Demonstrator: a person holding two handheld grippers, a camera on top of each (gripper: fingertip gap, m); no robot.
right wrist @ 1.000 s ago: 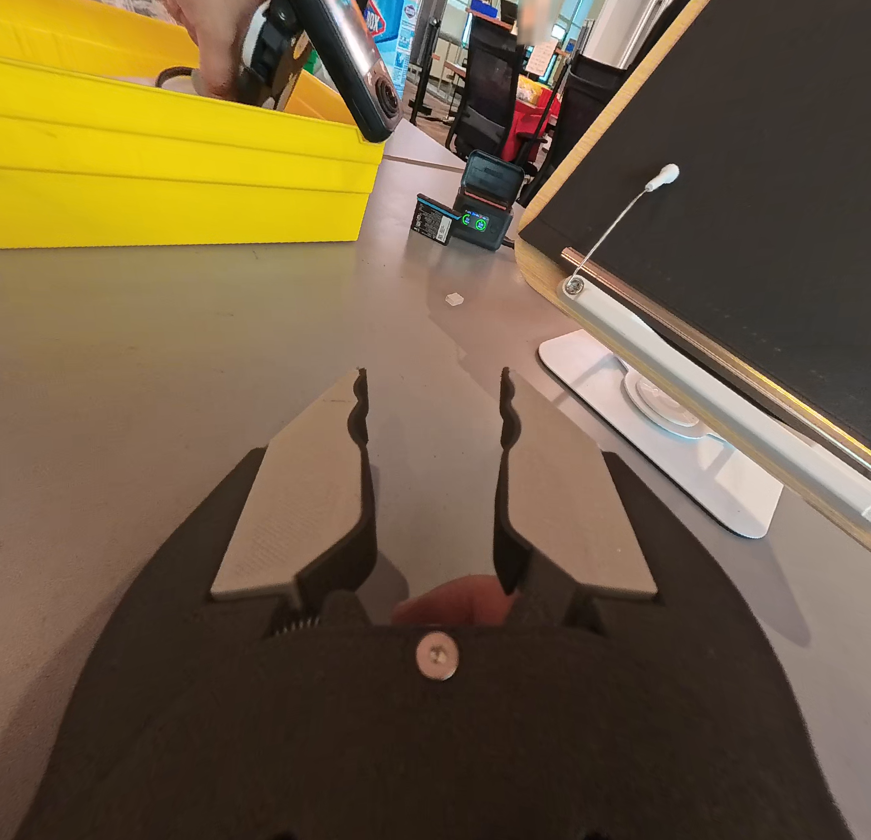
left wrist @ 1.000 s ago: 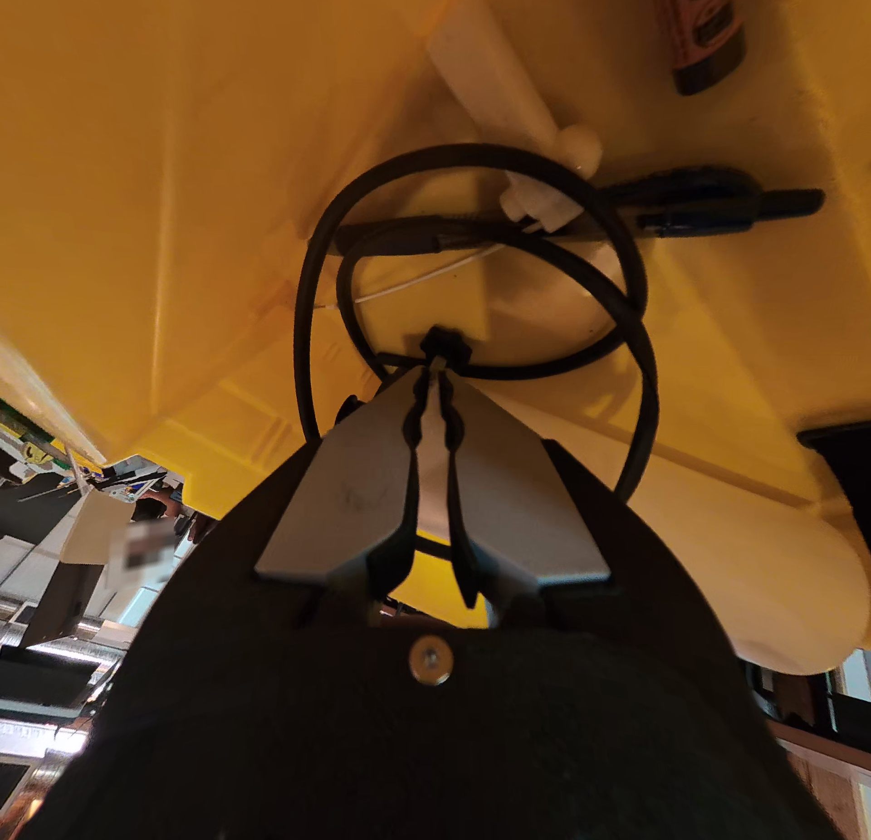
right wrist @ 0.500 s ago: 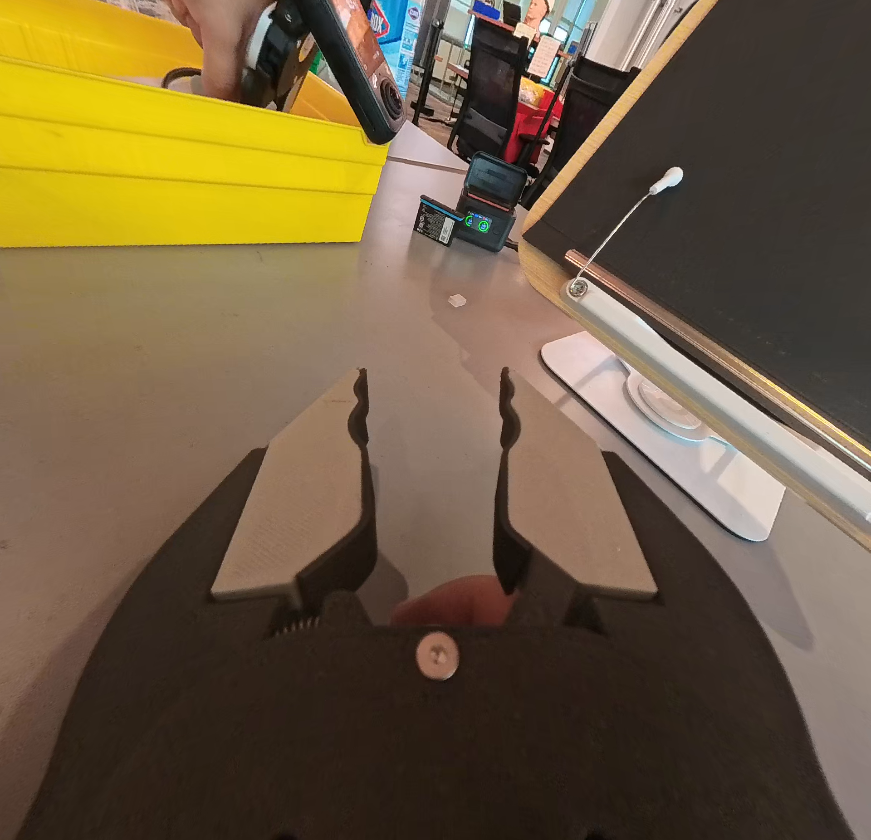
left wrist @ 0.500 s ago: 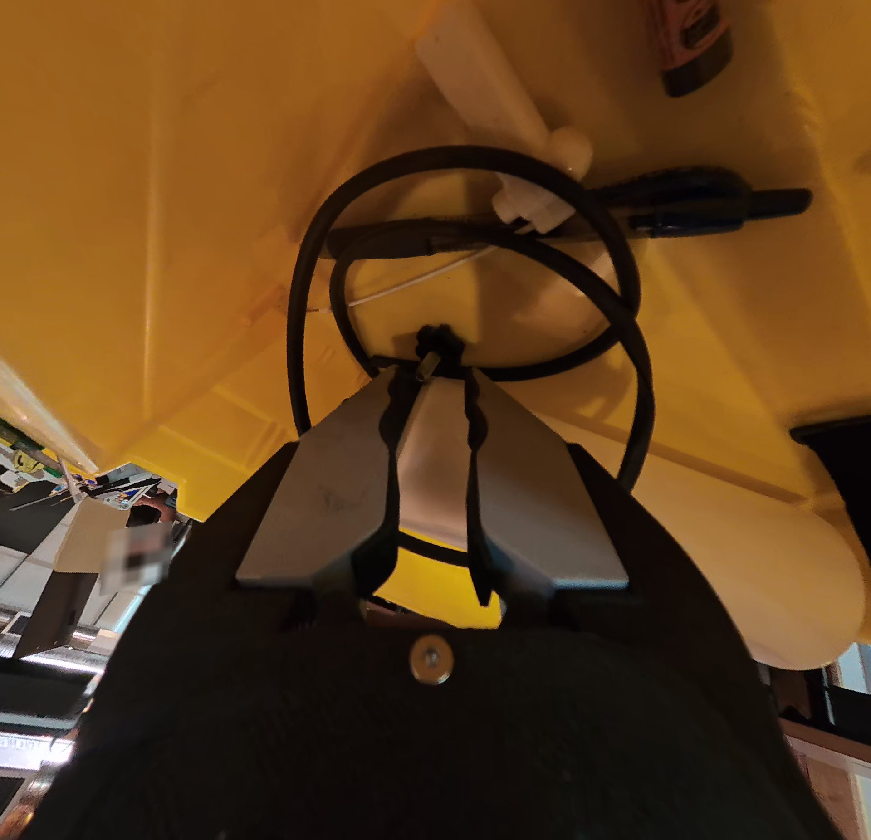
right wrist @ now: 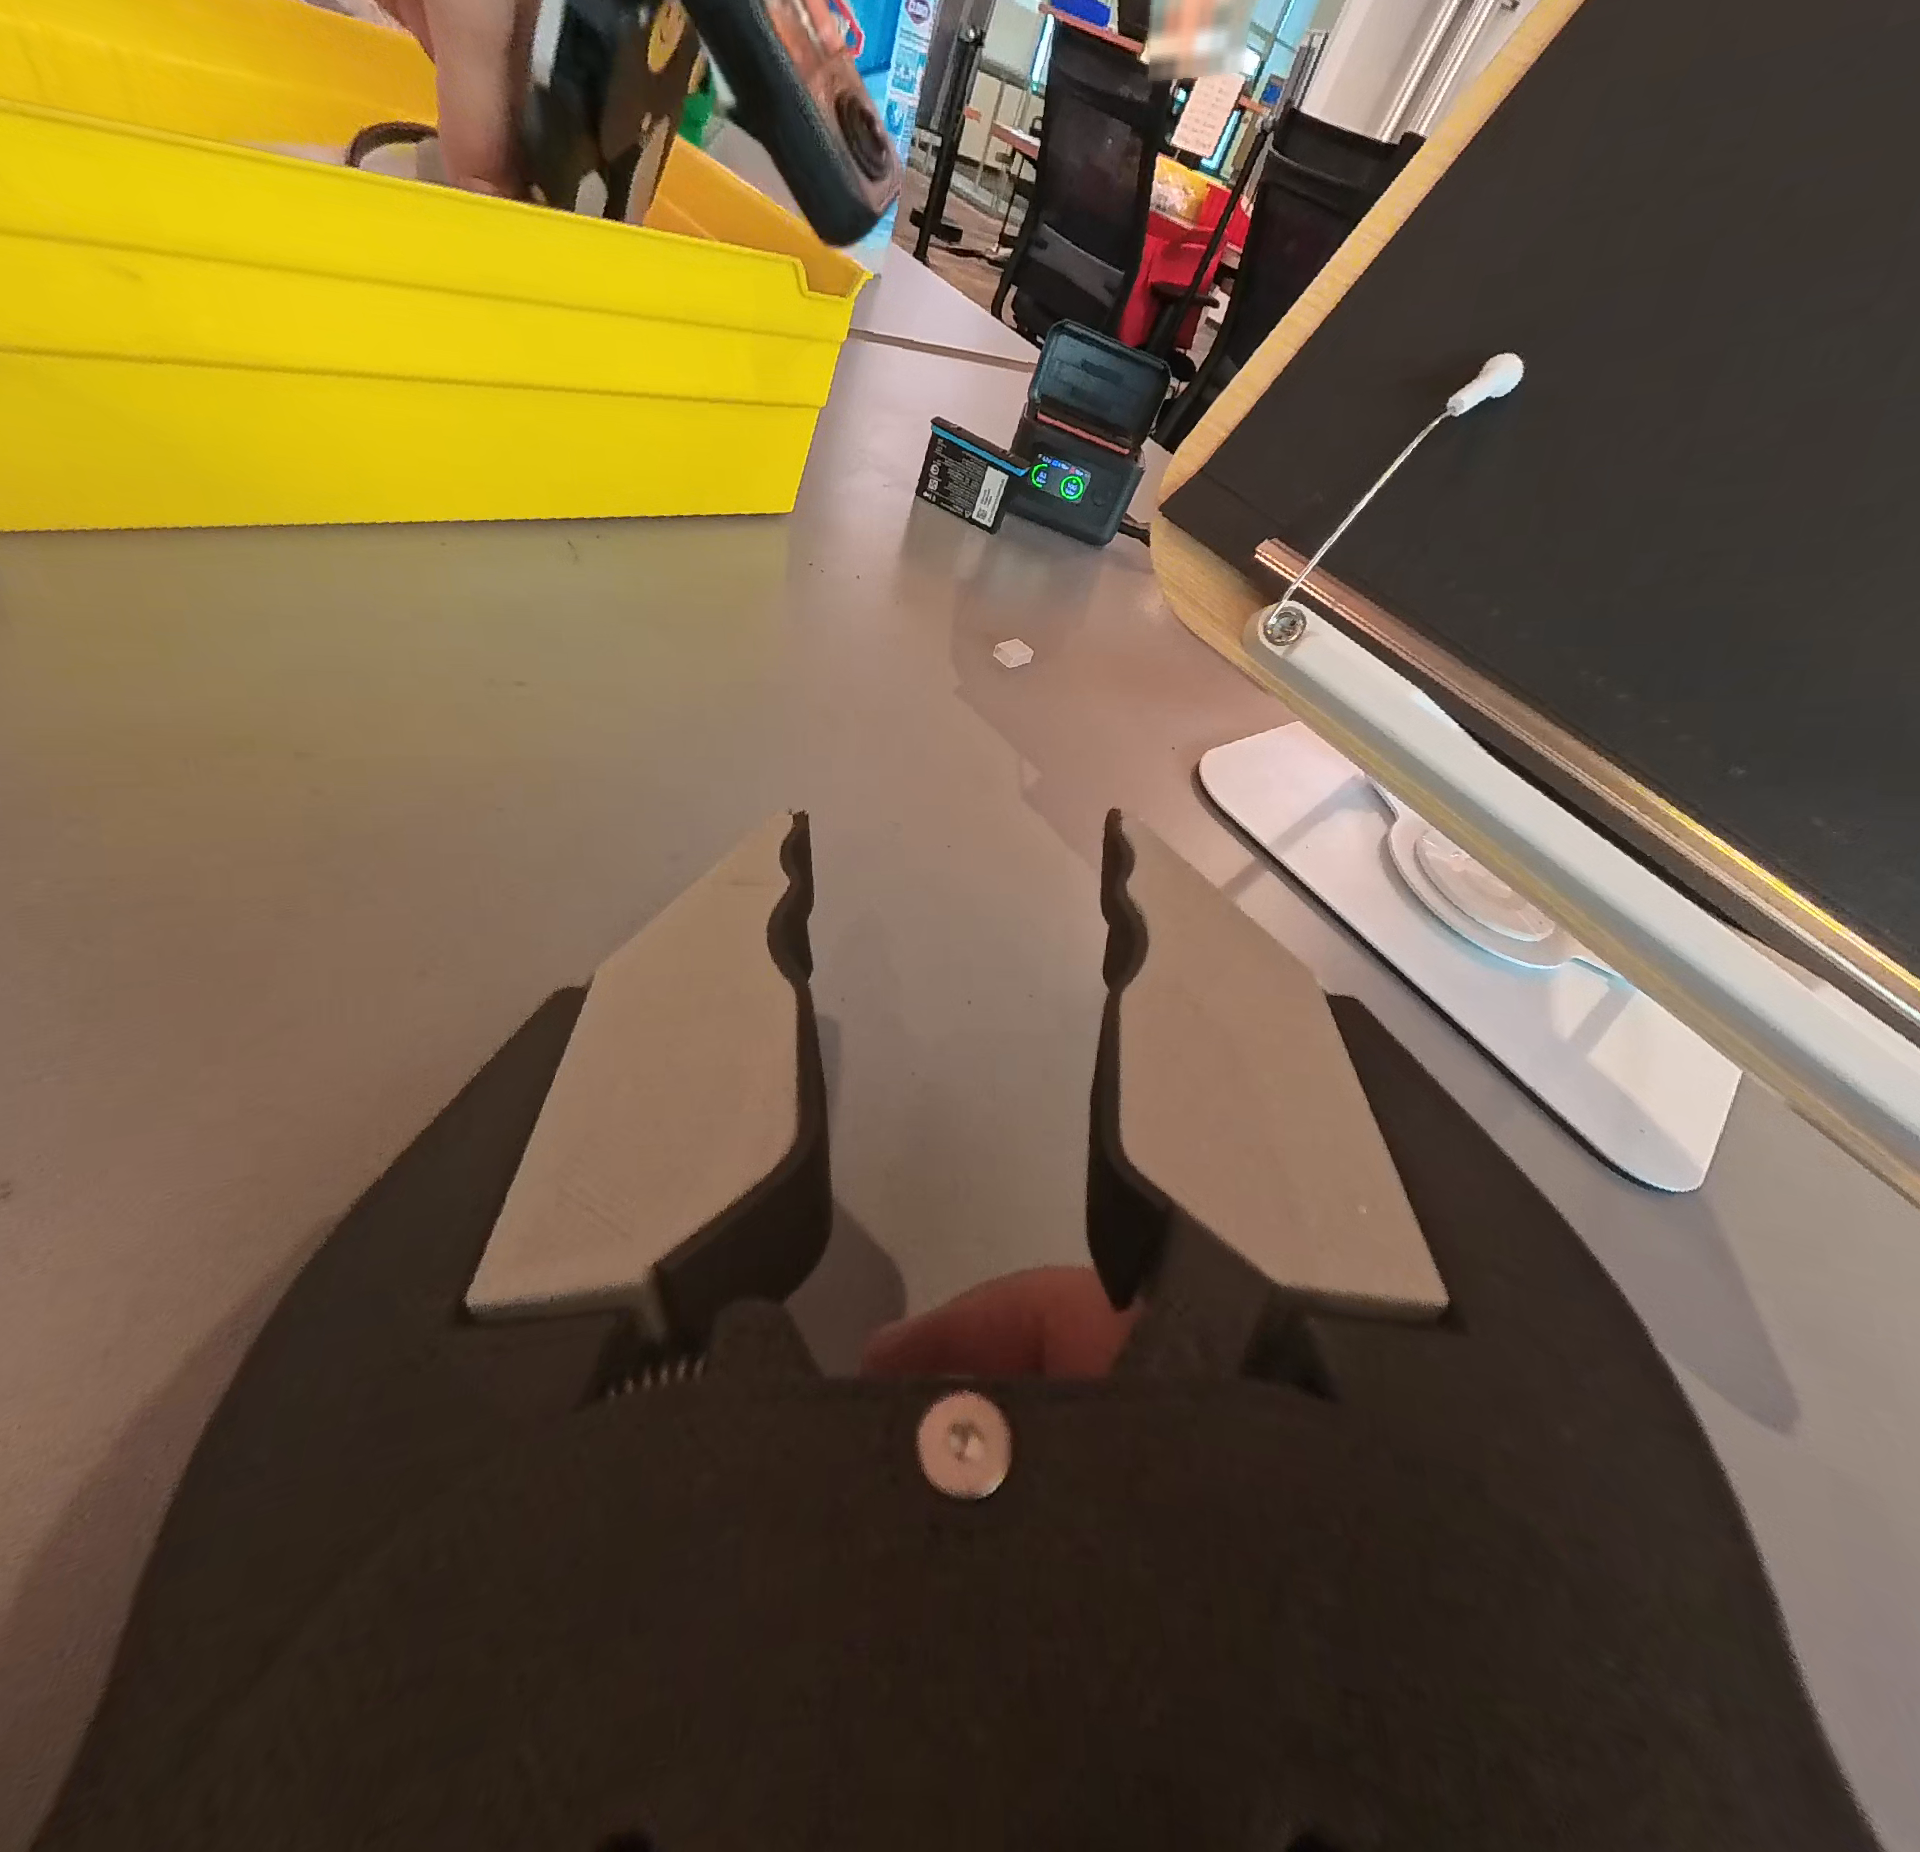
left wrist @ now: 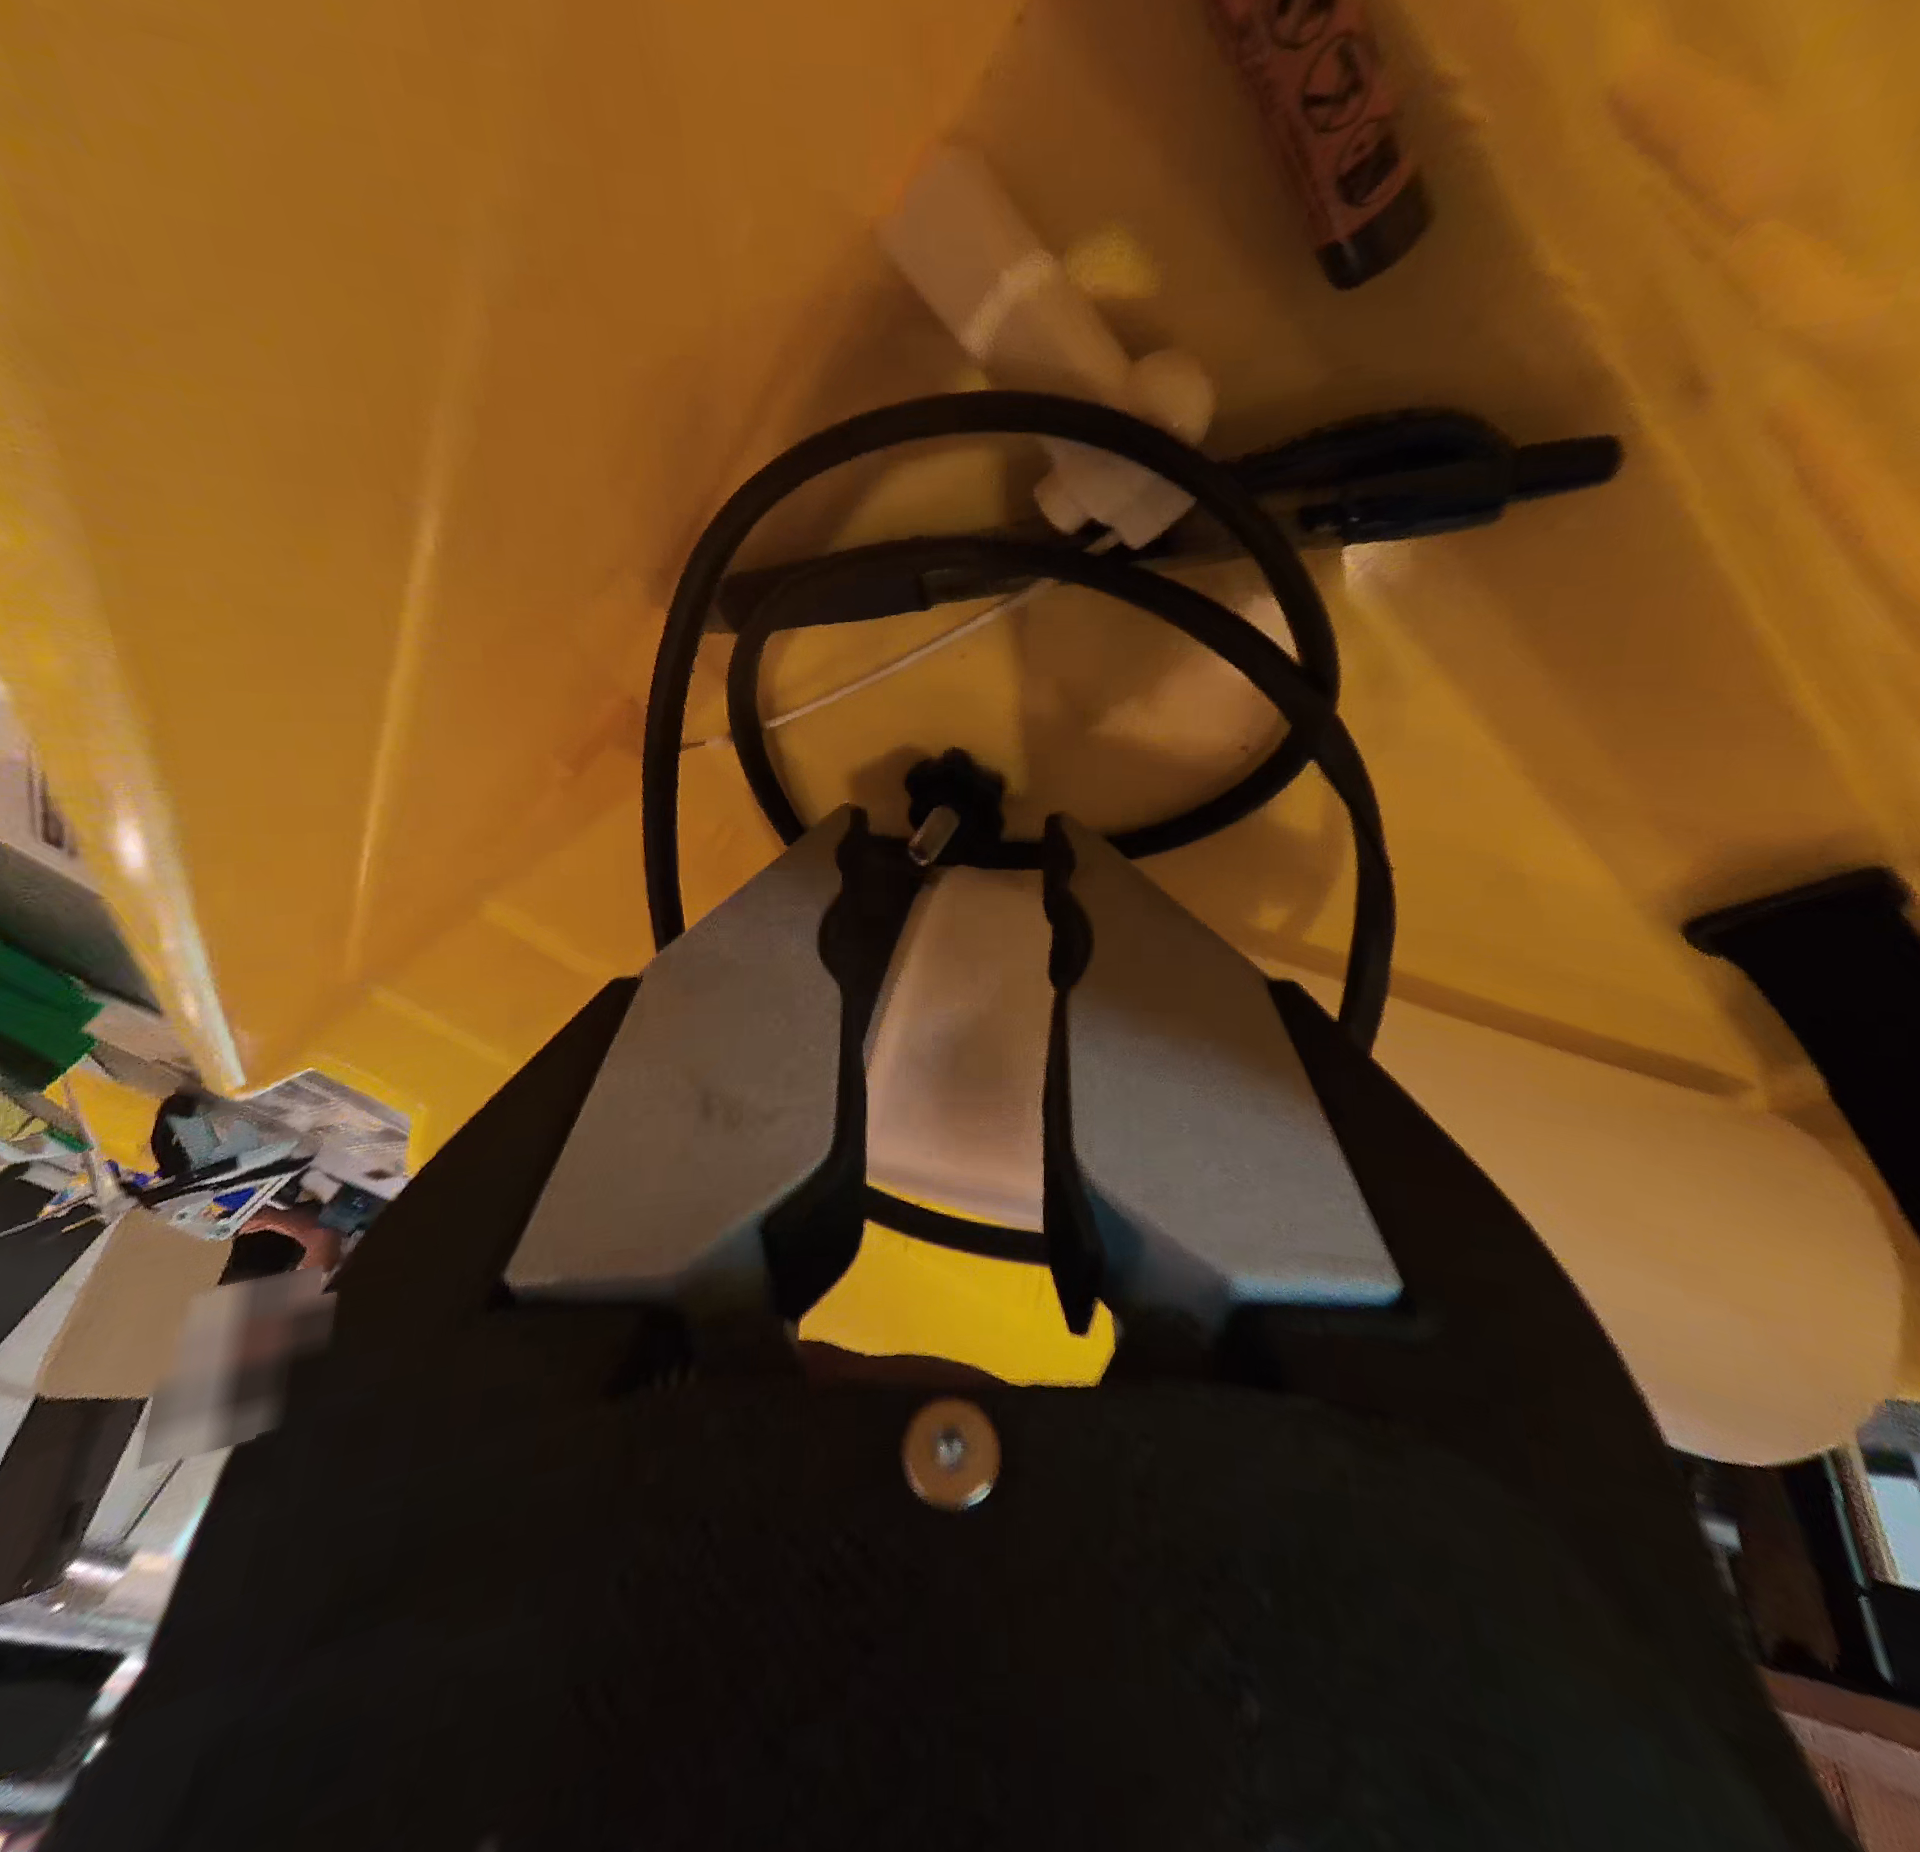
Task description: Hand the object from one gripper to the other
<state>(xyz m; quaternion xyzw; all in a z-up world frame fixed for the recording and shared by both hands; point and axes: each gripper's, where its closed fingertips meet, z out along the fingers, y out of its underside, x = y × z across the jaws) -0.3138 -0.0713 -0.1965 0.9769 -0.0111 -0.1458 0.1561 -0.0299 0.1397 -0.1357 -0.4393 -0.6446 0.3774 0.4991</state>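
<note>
Grey worktop (right wrist: pixel 416 763) beneath the right tongs (right wrist: pixel 956 836), standing wide apart and holding nothing, with a yellow bin (right wrist: pixel 416 348) far left and a tilted black board (right wrist: pixel 1662 296) at the right. Inside the bin, left tongs (left wrist: pixel 951 836) partly open, tips on both sides of the tied part of the coiled black cable (left wrist: pixel 665 722), not pressing it. Cable lying on the bin floor, near a white tube (left wrist: pixel 997 285) and a dark pen (left wrist: pixel 1455 483).
</note>
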